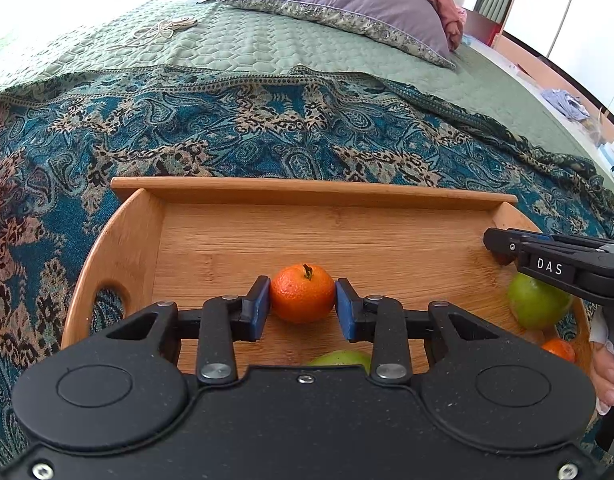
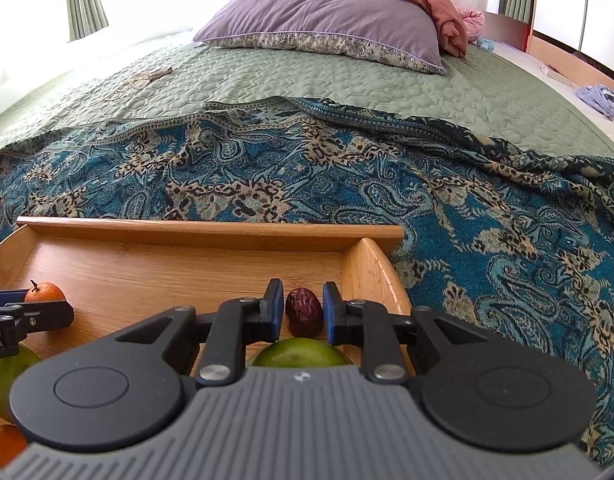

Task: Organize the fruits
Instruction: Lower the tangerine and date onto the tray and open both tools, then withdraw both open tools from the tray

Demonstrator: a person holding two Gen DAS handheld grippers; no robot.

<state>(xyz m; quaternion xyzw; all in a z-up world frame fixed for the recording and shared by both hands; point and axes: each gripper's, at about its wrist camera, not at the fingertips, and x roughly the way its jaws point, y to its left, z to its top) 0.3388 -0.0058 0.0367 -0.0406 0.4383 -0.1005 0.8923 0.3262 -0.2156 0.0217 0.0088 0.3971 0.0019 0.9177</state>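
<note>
A round orange mandarin is being clamped squarely between the blue pads of the left gripper over the wooden bamboo tray, while a wrinkled dark-red date, long axis upright, is being pinched by the right gripper near the tray's right end wall.

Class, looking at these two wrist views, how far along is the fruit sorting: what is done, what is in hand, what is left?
Done: two green apples and another mandarin already lie in the wooden tray. In hand: the left gripper has its jaws shut on a mandarin in the tray; the right gripper has a dark red date between its jaws near the tray's end wall. Left: releasing both. No fruit shows on the blanket.
</note>
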